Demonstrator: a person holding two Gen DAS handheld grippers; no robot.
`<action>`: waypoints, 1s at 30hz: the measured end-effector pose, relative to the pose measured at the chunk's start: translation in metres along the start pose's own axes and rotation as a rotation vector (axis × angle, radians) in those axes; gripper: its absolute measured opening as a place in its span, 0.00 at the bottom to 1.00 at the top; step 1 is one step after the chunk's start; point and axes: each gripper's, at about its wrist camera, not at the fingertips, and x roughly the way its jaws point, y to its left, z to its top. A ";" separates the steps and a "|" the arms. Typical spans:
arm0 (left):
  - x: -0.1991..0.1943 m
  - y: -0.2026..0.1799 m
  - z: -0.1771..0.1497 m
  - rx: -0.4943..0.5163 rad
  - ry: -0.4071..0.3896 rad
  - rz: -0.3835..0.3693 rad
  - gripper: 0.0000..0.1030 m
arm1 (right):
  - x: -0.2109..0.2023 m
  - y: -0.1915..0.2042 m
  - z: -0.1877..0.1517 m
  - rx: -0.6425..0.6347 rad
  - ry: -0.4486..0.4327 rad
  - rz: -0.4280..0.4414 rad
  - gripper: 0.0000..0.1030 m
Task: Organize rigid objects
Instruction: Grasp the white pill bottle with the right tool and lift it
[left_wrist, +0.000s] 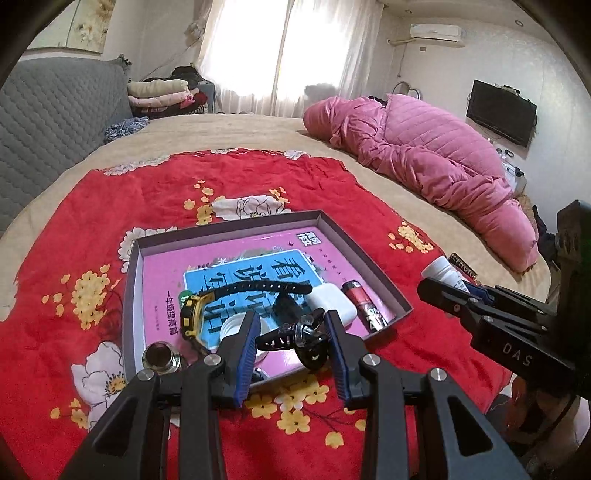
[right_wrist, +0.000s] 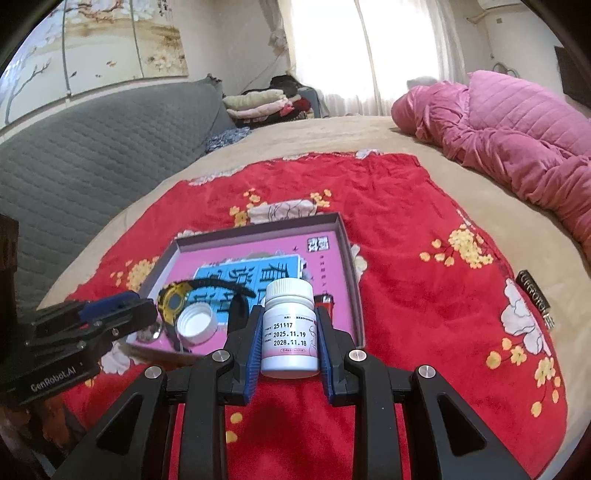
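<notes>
A shallow grey box (left_wrist: 229, 225) (right_wrist: 258, 227) lies on the red flowered cloth (left_wrist: 147, 192) with a pink book flat inside it. On the book rest a yellow and black watch (left_wrist: 192, 310) (right_wrist: 173, 299), a white cap (left_wrist: 232, 326) (right_wrist: 195, 323), a white case (left_wrist: 332, 301) and a red lighter (left_wrist: 364, 301). My left gripper (left_wrist: 291, 325) hovers over the box's near edge, shut on a glossy black plastic piece (left_wrist: 306, 339) with a ribbed strap. My right gripper (right_wrist: 290, 314) is shut on an upright white pill bottle (right_wrist: 290, 325) (left_wrist: 443, 271), just in front of the box.
A small glass jar (left_wrist: 160, 356) stands at the box's near left corner. A dark tagged item (right_wrist: 533, 293) lies on the cloth to the right. A pink quilt (left_wrist: 424, 155) is heaped at the far right; a grey padded headboard (right_wrist: 92, 147) runs along the left.
</notes>
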 end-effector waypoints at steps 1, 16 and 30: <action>0.001 0.000 0.001 0.000 -0.001 0.000 0.35 | -0.001 0.000 0.002 0.001 -0.006 -0.002 0.26; 0.031 0.002 0.004 -0.018 0.031 -0.020 0.35 | 0.008 -0.004 0.020 -0.005 -0.023 -0.029 0.26; 0.062 0.010 -0.009 -0.033 0.094 -0.033 0.35 | 0.030 -0.004 0.027 -0.020 0.000 -0.046 0.26</action>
